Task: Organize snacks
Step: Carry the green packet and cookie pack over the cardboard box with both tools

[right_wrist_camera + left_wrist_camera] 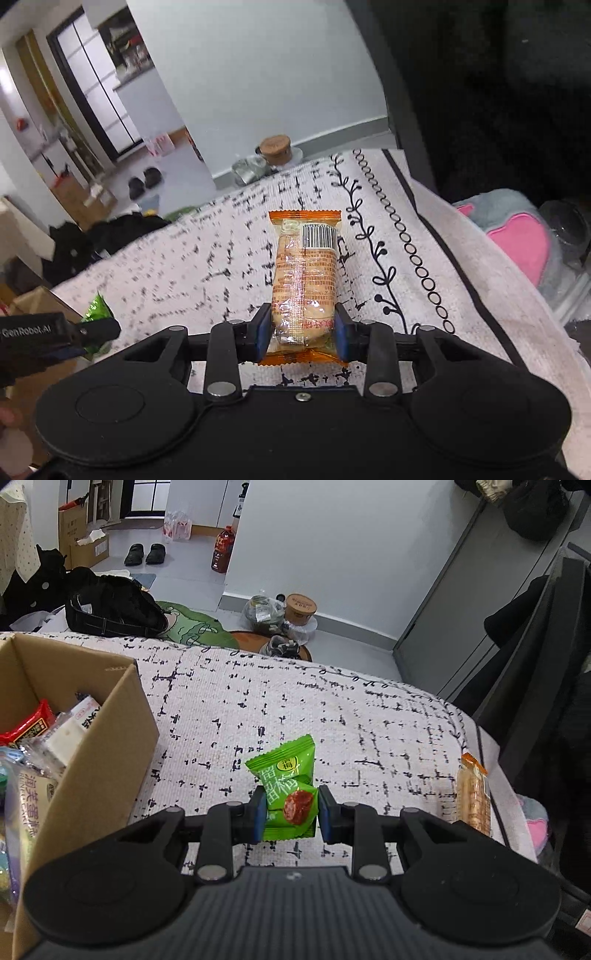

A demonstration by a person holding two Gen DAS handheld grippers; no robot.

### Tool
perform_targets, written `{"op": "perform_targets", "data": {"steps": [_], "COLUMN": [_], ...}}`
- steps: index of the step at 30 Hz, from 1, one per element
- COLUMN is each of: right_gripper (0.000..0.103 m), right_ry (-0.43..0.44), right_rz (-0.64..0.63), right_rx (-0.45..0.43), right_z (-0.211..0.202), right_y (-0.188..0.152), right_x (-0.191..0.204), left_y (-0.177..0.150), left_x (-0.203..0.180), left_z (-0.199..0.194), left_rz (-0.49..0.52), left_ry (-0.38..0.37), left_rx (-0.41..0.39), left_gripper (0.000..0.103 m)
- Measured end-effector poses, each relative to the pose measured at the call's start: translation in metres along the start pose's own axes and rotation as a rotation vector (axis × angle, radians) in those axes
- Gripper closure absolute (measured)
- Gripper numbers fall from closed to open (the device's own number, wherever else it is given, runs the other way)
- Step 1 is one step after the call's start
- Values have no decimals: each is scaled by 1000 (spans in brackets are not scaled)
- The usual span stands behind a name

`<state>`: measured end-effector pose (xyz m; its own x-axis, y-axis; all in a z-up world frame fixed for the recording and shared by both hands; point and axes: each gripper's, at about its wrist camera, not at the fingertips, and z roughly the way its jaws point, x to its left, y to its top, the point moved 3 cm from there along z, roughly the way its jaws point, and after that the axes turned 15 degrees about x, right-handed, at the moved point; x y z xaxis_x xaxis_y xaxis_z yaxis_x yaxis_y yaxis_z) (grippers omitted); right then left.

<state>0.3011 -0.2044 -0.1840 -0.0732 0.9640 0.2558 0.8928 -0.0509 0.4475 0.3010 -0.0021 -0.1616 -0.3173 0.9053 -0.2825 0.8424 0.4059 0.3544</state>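
The left gripper (pixel 291 814) is clenched on a green plum-candy packet (pixel 288 794), pads pinching its lower half. The right gripper (pixel 303 330) grasps an orange-trimmed biscuit pack (pixel 304 273) near its rear end, most of its length projecting forward over the patterned cloth (pixel 221 258). The cardboard box (pixel 107 738), already holding snacks, stands left of the left gripper. Risk: the long biscuit pack, held off-centre, may pivot or slip; the slick, crumpled green packet may squeeze out during transfer.
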Motion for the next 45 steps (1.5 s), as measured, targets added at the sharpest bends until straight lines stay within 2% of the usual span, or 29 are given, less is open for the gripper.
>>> {"op": "perform_targets", "data": {"steps": [13, 24, 33, 45], "right_gripper": [70, 70, 70, 70], "right_ry": [121, 224, 272, 304], "right_rz": [-32, -155, -257, -304], "right_rx": [-56, -75, -61, -36], "right_z": [-26, -44, -50, -49], "right_y": [12, 16, 4, -6], "right_x": [32, 79, 112, 134], "left_y": [4, 2, 1, -4], "left_x": [2, 26, 47, 81], "left_z": [-41, -86, -106, -114], "left_rz": [3, -45, -80, -116], "left_ry": [-29, -32, -26, 10], "left_rx": [-64, -105, -110, -108], "left_gripper": [76, 76, 76, 76]}}
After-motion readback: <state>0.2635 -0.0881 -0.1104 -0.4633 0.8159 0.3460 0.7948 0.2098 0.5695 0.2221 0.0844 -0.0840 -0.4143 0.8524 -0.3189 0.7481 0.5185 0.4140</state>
